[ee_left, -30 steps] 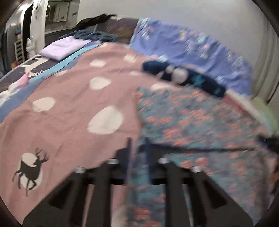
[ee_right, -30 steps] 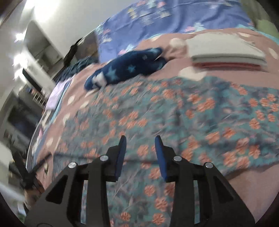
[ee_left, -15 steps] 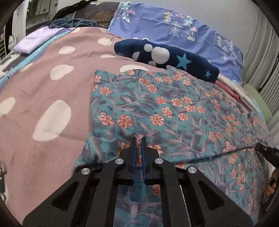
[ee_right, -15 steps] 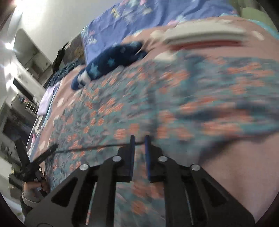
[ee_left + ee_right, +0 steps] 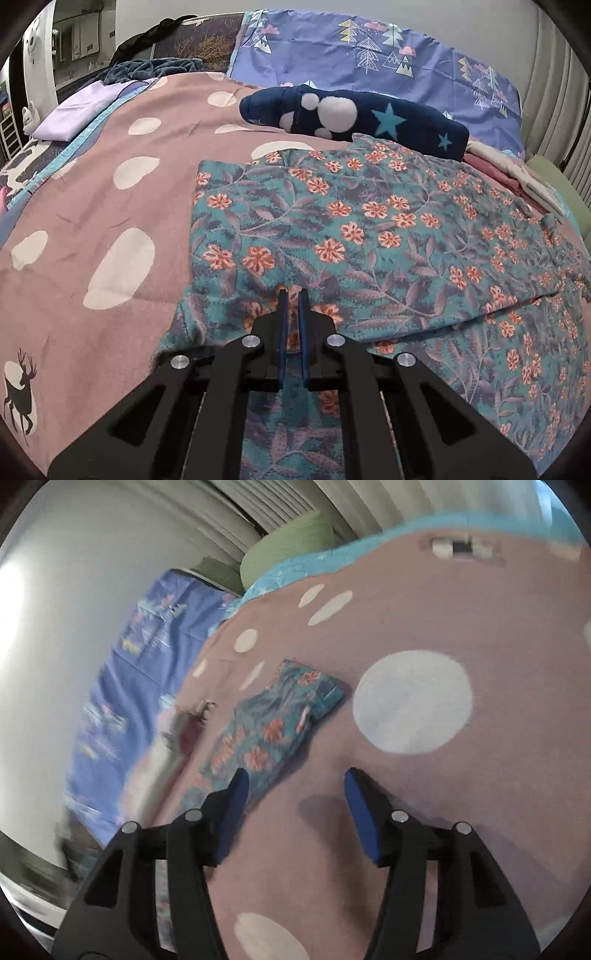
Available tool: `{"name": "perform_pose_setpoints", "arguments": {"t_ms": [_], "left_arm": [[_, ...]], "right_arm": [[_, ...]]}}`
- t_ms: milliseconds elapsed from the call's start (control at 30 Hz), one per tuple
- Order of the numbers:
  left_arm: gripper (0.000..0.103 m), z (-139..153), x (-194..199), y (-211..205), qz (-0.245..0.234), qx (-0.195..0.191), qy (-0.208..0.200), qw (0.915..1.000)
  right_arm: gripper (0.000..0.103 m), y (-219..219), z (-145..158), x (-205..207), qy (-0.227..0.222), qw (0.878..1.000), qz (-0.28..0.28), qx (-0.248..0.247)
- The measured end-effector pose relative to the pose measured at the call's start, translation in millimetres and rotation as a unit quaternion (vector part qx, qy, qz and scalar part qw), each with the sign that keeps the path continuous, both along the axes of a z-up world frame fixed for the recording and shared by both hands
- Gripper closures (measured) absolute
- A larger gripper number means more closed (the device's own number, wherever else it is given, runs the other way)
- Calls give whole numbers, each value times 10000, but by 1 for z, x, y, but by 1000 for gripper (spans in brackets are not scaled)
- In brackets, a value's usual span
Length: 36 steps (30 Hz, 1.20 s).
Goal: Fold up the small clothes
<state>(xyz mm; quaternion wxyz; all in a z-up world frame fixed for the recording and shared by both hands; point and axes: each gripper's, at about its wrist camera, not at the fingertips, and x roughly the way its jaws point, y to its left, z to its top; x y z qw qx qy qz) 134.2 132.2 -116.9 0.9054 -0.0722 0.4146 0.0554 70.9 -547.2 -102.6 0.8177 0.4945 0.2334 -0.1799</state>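
A teal garment with orange flowers (image 5: 369, 229) lies folded over itself on the pink dotted blanket (image 5: 122, 206). My left gripper (image 5: 291, 295) is low over its near left edge. Its jaws are shut, with the flowered cloth pinched between the blue pads. In the right wrist view only one end of the garment (image 5: 273, 723) shows, blurred. My right gripper (image 5: 295, 775) hangs over bare blanket (image 5: 424, 812) just right of that end. Its jaws are opening and nothing is between them.
A navy star-patterned plush piece (image 5: 354, 118) lies beyond the garment, with a blue pillow (image 5: 369, 55) behind it. Folded clothes (image 5: 517, 177) are stacked at the far right. A lilac folded cloth (image 5: 74, 114) sits far left. A green cushion (image 5: 291, 550) is by the wall.
The lifted half of the garment has been laid down over the rest. The right gripper let go of the cloth, opened, and swung away with a roll. The left gripper sank slightly.
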Motion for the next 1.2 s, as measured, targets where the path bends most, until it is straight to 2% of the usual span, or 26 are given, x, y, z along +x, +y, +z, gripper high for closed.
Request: {"name": "perform_pose_setpoints", "arguments": {"t_ms": [67,133,200,233,267,300,333,400,467,567,633,667,733,800,867,900,1000,1067,1133,1200], "left_arm": [[96,0,0,-3,2,65,9,10000],[96,0,-1,-3,1,32,0,10000],[96,0,-1,-1,2,-60,-16,10000],[96,0,-1,0,2,-117,-25,9999],[96,0,-1,1,2,-162,-33,9999],[96,-1,-2,2,4,-188,-38,9998],[96,-1,-2,3,4,-212,-41,9998],[96,-1,-1,3,3,-216,-38,9998],[96,-1,-1,3,3,-201,-37,9998],[96,-1,-1,4,0,-234,-48,9997],[96,-2,-2,5,-1,-300,-65,9995],[96,-2,-2,6,-1,-331,-72,9994],[96,-2,-2,7,-1,-361,-76,9993],[96,-2,-2,7,-4,-393,-78,9992],[95,-1,-3,9,-20,-456,-87,9989],[89,0,-3,9,-63,-510,-112,9986],[75,11,-5,2,-430,-941,-324,9941],[69,19,-2,-11,-863,-1642,-449,9816],[60,22,6,-31,-1306,-2279,-357,9642],[48,21,16,-51,-1601,-2590,-197,9523]], "right_arm": [[36,-4,-1,7,-127,9999,-3,92],[38,-8,-1,18,-71,9999,-133,21],[69,-9,-1,31,46,9995,-282,124],[94,-10,-5,40,17,9988,-206,442],[96,-11,-7,42,-57,9977,-172,652],[96,-1,-4,46,-274,9963,-119,807],[96,11,5,53,-422,9964,19,736],[97,60,32,79,-813,9929,755,417],[97,115,52,105,-1105,9812,1554,289],[97,243,72,139,-1422,9354,3238,-12],[97,306,69,149,-1385,9063,3987,-205],[97,349,57,153,-1249,8853,4466,-355],[96,392,34,158,-875,8665,4885,-536],[95,423,0,161,-342,8541,5166,-504],[93,434,-24,159,7,8464,5308,-437],[93,436,-33,155,107,8439,5346,-444],[91,435,-36,140,12,8411,5382,-540],[85,432,-33,140,-26,8412,5370,-632],[85,427,-32,136,-44,8404,5361,-798],[85,425,-28,130,-115,8386,5365,-942]]}}
